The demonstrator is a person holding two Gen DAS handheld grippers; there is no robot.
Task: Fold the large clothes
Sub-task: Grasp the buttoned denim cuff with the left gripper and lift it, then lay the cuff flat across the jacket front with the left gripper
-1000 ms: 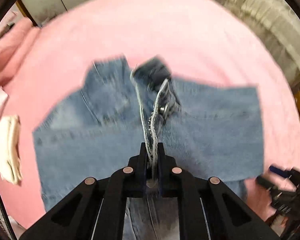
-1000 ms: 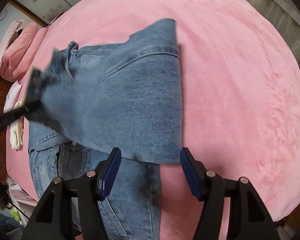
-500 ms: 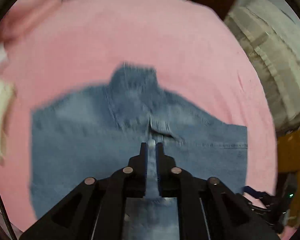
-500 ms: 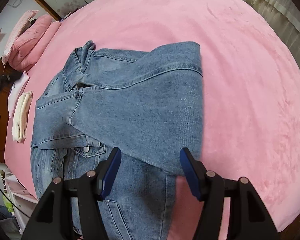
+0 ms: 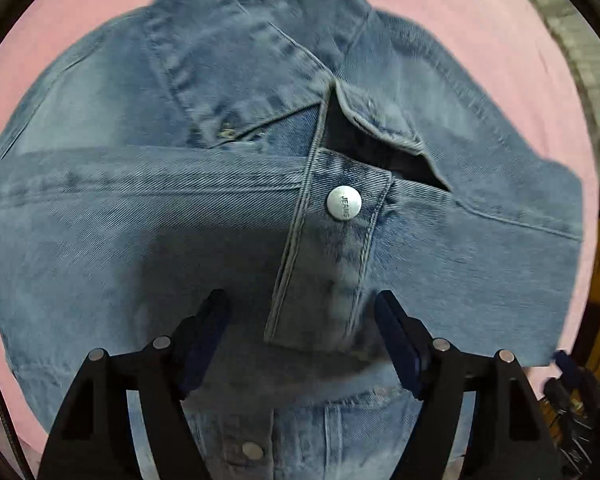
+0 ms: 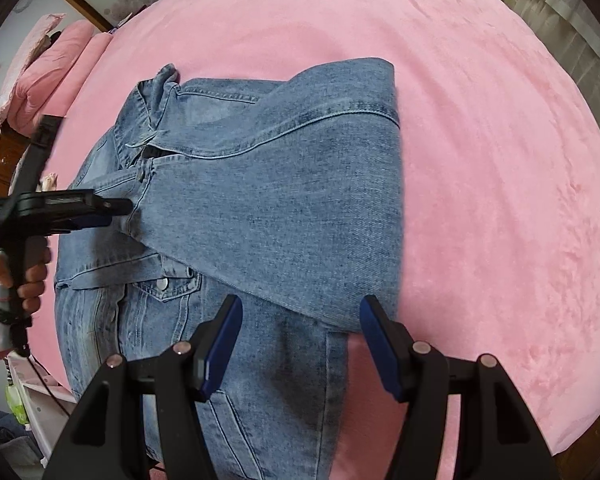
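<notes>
1. A pink bed [image 6: 480, 128] lay beneath and far ahead of both claws.
2. A denim jacket [image 6: 284, 184] lay flat on the bed just ahead of the right claw [image 6: 300, 344], both sleeves folded across its chest. It looked heavy and stiff, likely to hold a crease yet resist bunching; thick seams and hems seemed the surest places to pinch.
3. The folded sleeve's cuff [image 5: 332, 264] lay between and just ahead of the fingers of the left claw [image 5: 302, 340], which stood open and empty.
4. The right claw was open too, holding nothing, the sleeve's fold edge between its fingers.
5. A metal button [image 5: 344, 203] sat on the cuff, further ahead of the left claw.
</notes>
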